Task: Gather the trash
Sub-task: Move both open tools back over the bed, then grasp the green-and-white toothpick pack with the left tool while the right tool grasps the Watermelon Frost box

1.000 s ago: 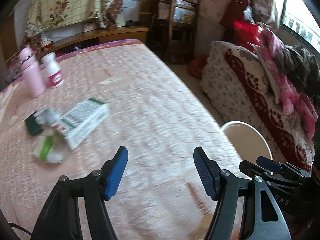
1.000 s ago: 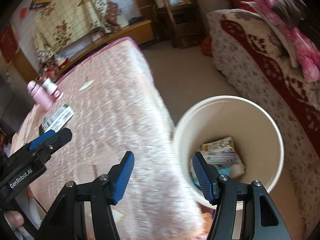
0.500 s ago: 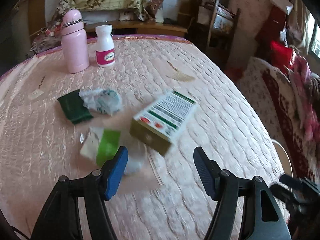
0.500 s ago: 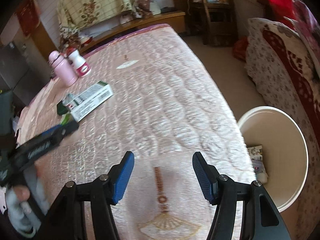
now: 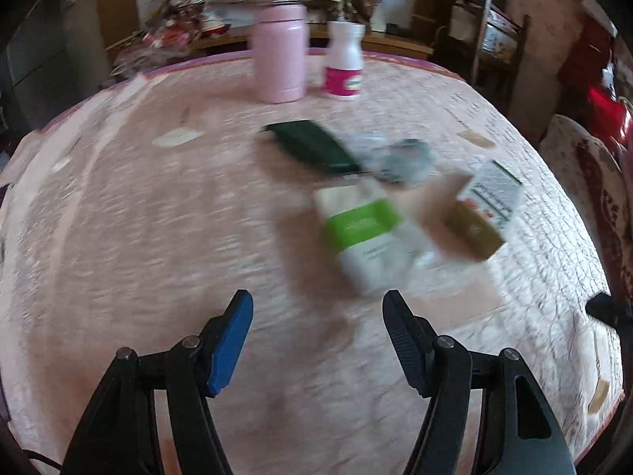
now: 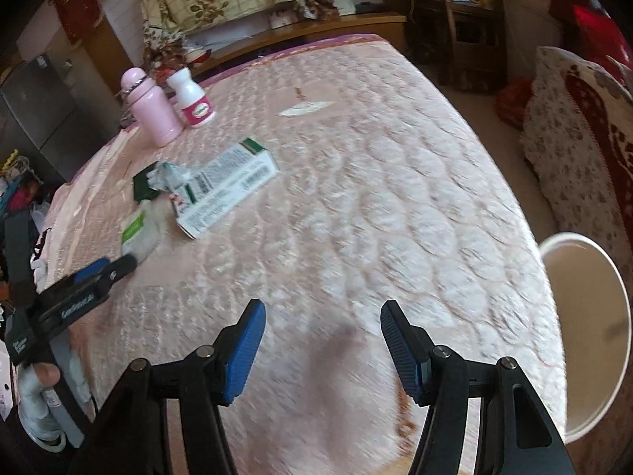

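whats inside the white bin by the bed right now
In the right wrist view only the upper inner wall of the white bin shows, plain and bare. Its bottom is cut off by the bed and the picture's edge, so any trash in it cannot be seen.

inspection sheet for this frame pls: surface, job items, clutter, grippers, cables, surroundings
Surface: pink quilted bed cover, bare apart from one cluster of things.
Job's things: long white carton, green-banded white packet, crumpled wrapper, dark green pouch, lying close together; white bin on the floor beside the bed.
Clutter: pink flask and white pill bottle, upright, side by side.
Grippers: left hand-held gripper open, empty, near the packet; right hand-held gripper open, empty.
Cables: nothing seen.
Surroundings: patterned sofa, wooden shelf.
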